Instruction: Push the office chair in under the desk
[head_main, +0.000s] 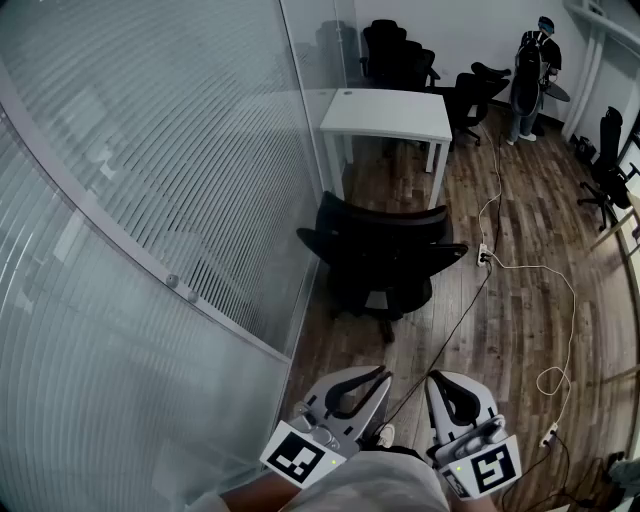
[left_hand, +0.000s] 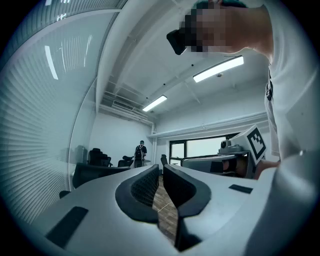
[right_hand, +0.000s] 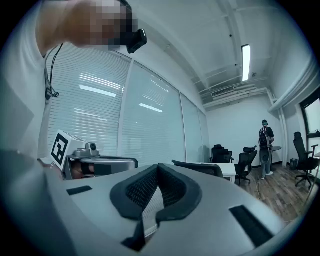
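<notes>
The black office chair (head_main: 385, 250) stands on the wooden floor with its back toward me, just in front of the white desk (head_main: 390, 115) and outside it. Both grippers are held low near my body, well short of the chair. My left gripper (head_main: 382, 374) has its jaws a narrow slit apart, with nothing between them. My right gripper (head_main: 433, 378) is shut and empty. In the left gripper view the left gripper (left_hand: 160, 169) points past the chair's back (left_hand: 95, 172). In the right gripper view the right gripper (right_hand: 158, 166) points at the chair (right_hand: 197, 167) and the desk (right_hand: 227, 170).
A glass partition with blinds (head_main: 150, 200) runs along the left, close to chair and desk. A white cable (head_main: 560, 300) with a power strip (head_main: 484, 256) snakes over the floor to the right. Several black chairs (head_main: 400, 50) and a standing person (head_main: 530, 70) are at the back.
</notes>
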